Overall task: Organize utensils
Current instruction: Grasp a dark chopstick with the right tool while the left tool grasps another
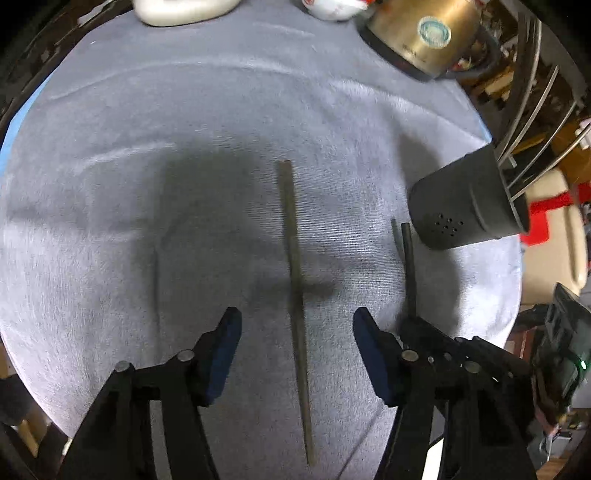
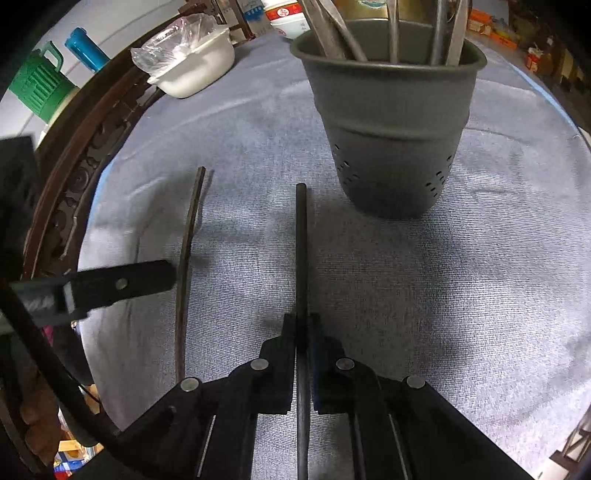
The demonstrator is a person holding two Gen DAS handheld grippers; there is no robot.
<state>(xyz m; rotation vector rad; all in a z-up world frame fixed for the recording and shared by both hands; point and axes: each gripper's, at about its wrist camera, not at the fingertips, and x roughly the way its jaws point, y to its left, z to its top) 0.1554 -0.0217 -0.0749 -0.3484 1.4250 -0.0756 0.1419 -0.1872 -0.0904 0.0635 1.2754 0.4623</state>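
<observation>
Two dark chopsticks are in view on a grey-blue cloth. One chopstick lies flat between the open jaws of my left gripper; it also shows in the right wrist view. My right gripper is shut on the other chopstick, which points toward the dark grey perforated utensil holder. That chopstick and the right gripper show at the right of the left wrist view, near the holder. The holder has several metal utensils standing in it.
A brass-coloured kettle and a white bowl stand at the far edge. A white container with a plastic bag is at the far left. The carved wooden table rim curves along the left. The left gripper's finger reaches in from the left.
</observation>
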